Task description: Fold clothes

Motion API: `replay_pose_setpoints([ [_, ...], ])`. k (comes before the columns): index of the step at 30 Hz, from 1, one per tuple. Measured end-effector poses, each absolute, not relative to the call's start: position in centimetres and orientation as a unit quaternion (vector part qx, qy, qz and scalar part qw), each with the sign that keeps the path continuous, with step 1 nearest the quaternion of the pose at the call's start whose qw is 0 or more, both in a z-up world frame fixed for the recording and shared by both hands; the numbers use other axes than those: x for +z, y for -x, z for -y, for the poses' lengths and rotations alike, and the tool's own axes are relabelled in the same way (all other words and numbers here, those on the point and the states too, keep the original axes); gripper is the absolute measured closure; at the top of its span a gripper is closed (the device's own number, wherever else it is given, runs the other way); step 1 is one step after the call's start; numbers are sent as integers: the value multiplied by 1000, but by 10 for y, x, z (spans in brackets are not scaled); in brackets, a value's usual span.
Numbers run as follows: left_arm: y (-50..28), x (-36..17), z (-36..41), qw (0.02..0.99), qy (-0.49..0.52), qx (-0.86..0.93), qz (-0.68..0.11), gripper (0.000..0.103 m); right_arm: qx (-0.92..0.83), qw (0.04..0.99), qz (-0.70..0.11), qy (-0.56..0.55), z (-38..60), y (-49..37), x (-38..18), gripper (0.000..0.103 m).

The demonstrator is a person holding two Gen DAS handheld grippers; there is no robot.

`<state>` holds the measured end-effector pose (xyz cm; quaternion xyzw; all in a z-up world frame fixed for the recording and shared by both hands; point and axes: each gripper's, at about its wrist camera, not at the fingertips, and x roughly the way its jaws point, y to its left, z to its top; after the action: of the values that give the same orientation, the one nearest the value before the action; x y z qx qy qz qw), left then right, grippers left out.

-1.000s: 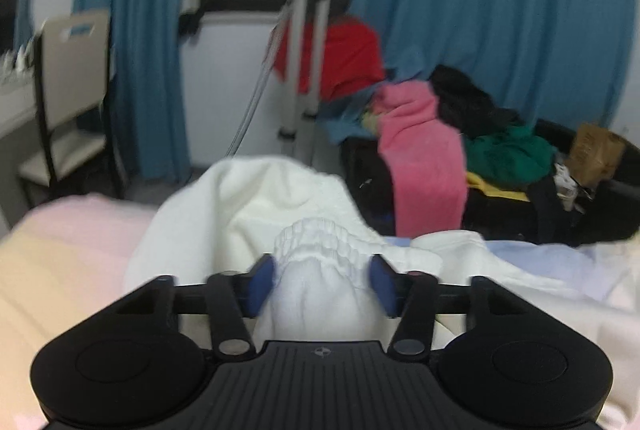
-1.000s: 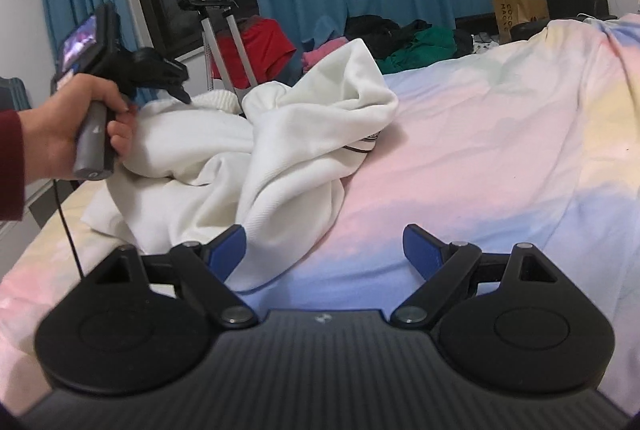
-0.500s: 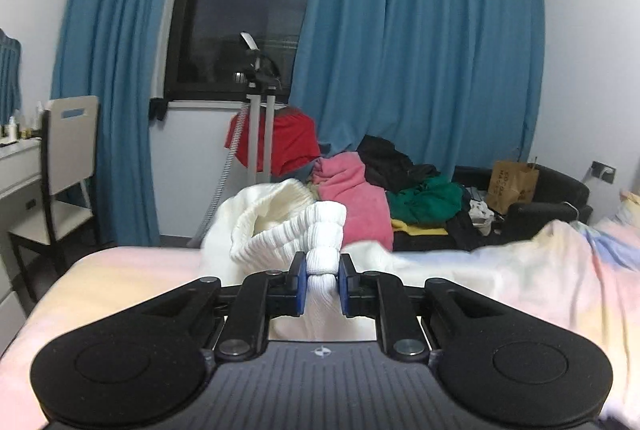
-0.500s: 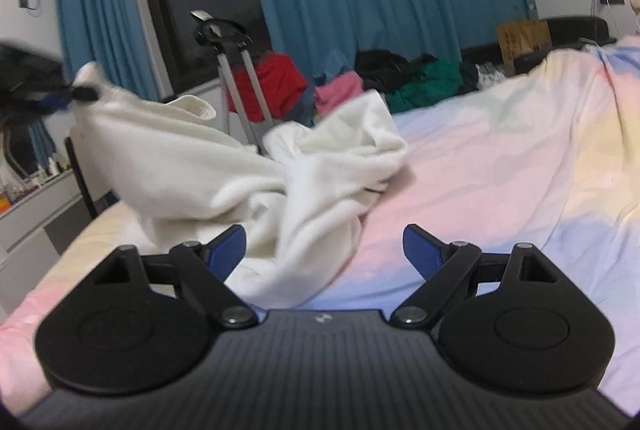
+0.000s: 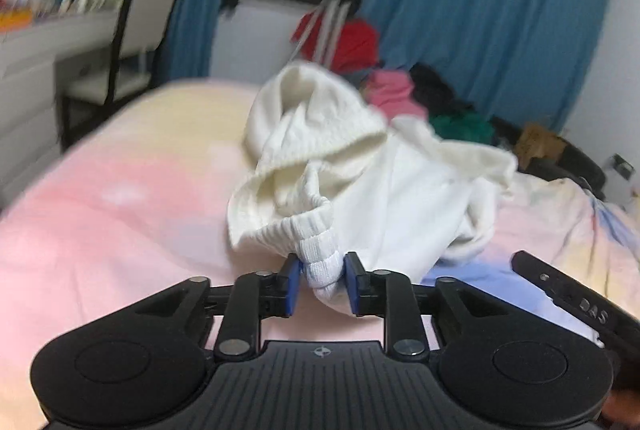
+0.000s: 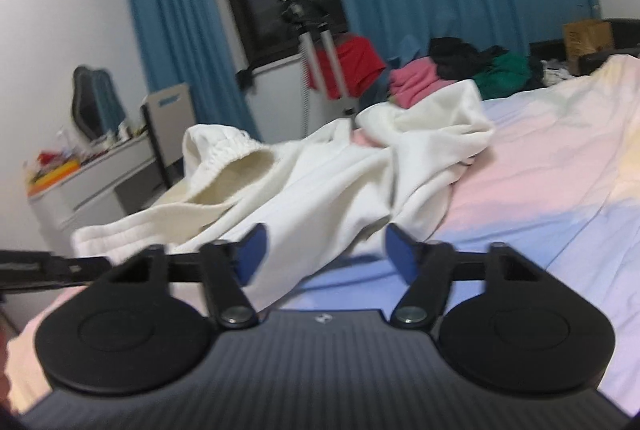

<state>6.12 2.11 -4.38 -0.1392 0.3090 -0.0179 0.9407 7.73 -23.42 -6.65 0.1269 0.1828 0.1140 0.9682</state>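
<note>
A white sweatshirt [image 5: 400, 190] with ribbed hem and cuffs lies bunched on the pastel bedsheet [image 5: 120, 198]. My left gripper [image 5: 322, 282] is shut on a ribbed cuff of it, low over the bed. In the right wrist view the sweatshirt [image 6: 340, 182] spreads across the bed, its ribbed opening [image 6: 224, 154] at the left. My right gripper [image 6: 326, 250] is open and empty, just above the garment's near edge. Part of the right gripper shows in the left wrist view [image 5: 576, 306].
A pile of pink, black and green clothes [image 6: 460, 70] lies past the bed's far edge, by a red garment on a metal stand [image 6: 320, 62]. Blue curtains hang behind. A chair [image 5: 136, 26] and a white desk [image 6: 80, 182] stand to the left of the bed.
My left gripper has pulled the cuff down and toward me, from high in the air to just above the bed. The sweatshirt now lies more spread out. My right gripper has moved closer to it.
</note>
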Motion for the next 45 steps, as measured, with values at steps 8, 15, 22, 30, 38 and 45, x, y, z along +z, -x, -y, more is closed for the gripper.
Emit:
replay_pose_setpoints([
  [8,-62,-67,-52,906,225,13,-358,38,131,966,-209,-78,209,-106,-52,68],
  [15,-89,-118,-90,843,369,39,-388,32,164,958,-237,5,154,-204,-46,50],
  [22,-89,-122,-85,866,356,55,-346,51,166,954,-229,96,106,-285,-62,47],
  [30,-72,-75,-123,896,373,91,-224,87,225,948,-207,91,38,-316,-15,91],
  [38,-28,-45,-186,886,406,187,-126,91,285,927,-206,128,-112,-341,28,92],
  [45,-9,-93,-234,814,472,283,-184,90,278,910,-251,177,-210,-362,-54,90],
])
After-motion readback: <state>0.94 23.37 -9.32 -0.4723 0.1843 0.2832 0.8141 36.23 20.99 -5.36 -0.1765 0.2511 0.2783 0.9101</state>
